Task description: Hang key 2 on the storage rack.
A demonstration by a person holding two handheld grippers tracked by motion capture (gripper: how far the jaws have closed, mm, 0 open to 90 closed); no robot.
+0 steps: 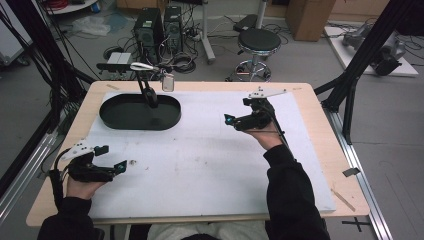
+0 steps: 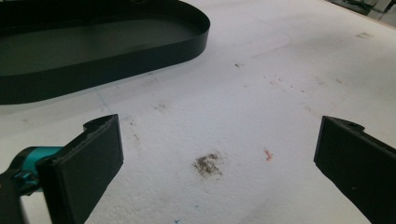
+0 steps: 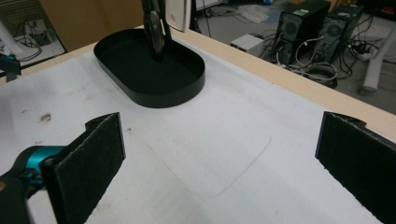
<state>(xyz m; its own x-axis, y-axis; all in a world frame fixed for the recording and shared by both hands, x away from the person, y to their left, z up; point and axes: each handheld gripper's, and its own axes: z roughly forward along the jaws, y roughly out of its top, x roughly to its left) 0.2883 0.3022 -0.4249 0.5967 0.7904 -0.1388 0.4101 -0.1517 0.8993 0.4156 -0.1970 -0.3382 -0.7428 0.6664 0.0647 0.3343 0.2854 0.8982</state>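
The left gripper (image 1: 111, 158) hangs low over the near left part of the white sheet (image 1: 210, 160) that covers the worktop (image 1: 320, 150), its fingers (image 2: 88, 163) spread wide with nothing between them. Just beyond its tips lies a small brownish smudge (image 2: 208, 164) on the sheet (a tiny red fleck (image 2: 267, 154) sits beside it). The right gripper (image 1: 239, 120) is held above the sheet's far right part, pointing left toward the black oval tray (image 1: 112, 117); its fingers (image 3: 91, 158) are likewise released and hold nothing. The tray rests on the sheet at the far left, well apart from both grippers. A black stand (image 1: 148, 92) rises from the tray's far side, carrying a small pale device (image 1: 167, 82) at its top. In the left gripper view the tray's wall (image 2: 140, 63) lies ahead and to the left of the fingers.
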